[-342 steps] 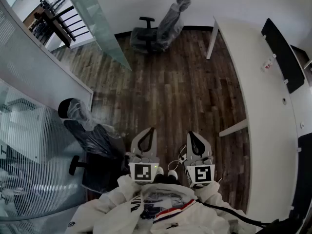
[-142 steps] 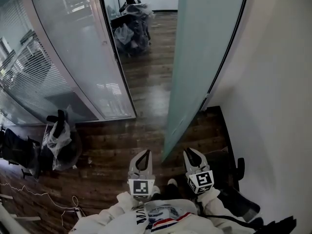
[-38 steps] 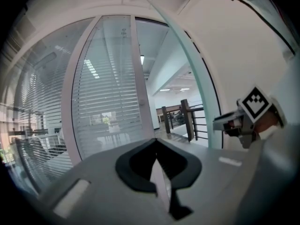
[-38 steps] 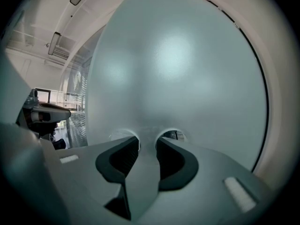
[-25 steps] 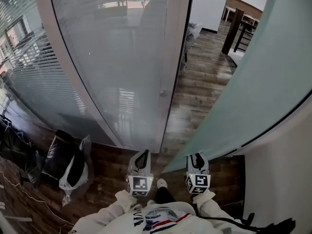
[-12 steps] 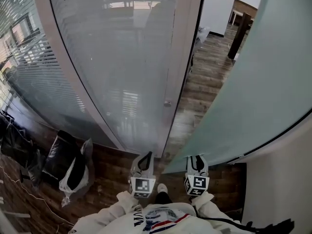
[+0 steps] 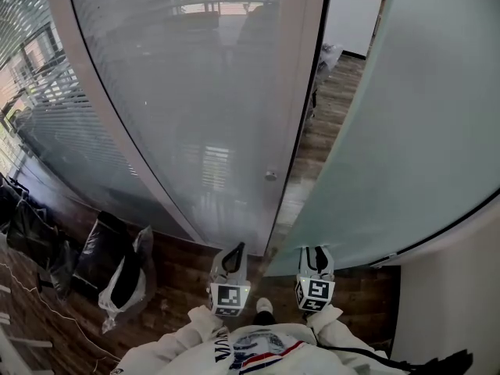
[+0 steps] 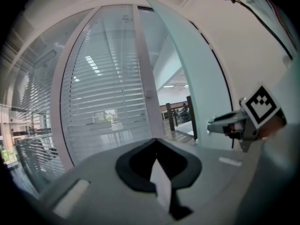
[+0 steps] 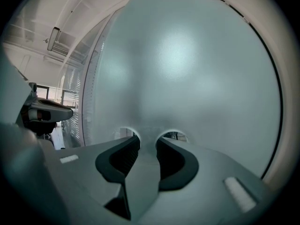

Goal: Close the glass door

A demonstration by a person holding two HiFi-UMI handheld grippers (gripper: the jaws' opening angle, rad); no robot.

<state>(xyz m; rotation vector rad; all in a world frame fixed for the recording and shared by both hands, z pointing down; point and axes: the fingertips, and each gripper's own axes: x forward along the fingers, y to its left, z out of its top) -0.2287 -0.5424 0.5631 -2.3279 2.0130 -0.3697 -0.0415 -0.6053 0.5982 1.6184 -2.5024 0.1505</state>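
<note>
1. Glass door [image 7: 422,116]: top and right side cut off by the head view's edges; its frosted surface hides everything behind it.
2. Right hand-held gripper [image 9: 147,137]: contact between its tips and the door cannot be told.
3. Glass wall [image 7: 180,92]: furniture behind shows only as blur.

No word or number that we can read anywhere, only black-and-white square markers on the left gripper [image 7: 235,251] and the right gripper [image 7: 315,252], dark print on the white jacket [image 7: 187,342], perhaps a logo, too small for us.
</note>
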